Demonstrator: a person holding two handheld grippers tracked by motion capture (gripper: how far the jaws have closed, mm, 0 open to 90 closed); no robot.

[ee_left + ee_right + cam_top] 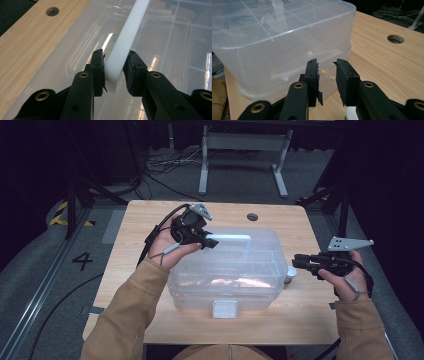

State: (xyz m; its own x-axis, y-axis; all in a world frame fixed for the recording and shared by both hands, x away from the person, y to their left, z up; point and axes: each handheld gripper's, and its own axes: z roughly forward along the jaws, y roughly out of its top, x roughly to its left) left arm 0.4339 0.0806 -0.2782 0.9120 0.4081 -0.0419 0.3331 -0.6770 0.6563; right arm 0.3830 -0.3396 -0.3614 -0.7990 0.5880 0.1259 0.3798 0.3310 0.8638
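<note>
A clear plastic storage box (pixel 225 270) with a lid stands in the middle of the wooden table (pixel 140 220). A white handle (pixel 232 238) lies along the lid's top. My left gripper (pixel 212 242) reaches over the lid from the left, and in the left gripper view its jaws (pixel 113 53) hold the near end of the handle (pixel 130 27) between the pads. My right gripper (pixel 296 261) hovers level at the box's right end. In the right gripper view its jaws (pixel 326 63) stand apart, aimed at the box wall (pixel 274 57), with nothing between them.
A white latch (pixel 224 309) sits at the box's front. A small white cylinder (pixel 290 274) stands on the table by the box's right side, just under my right gripper. A round hole (pixel 252 216) is in the table's far part. Cables and a frame lie on the floor beyond.
</note>
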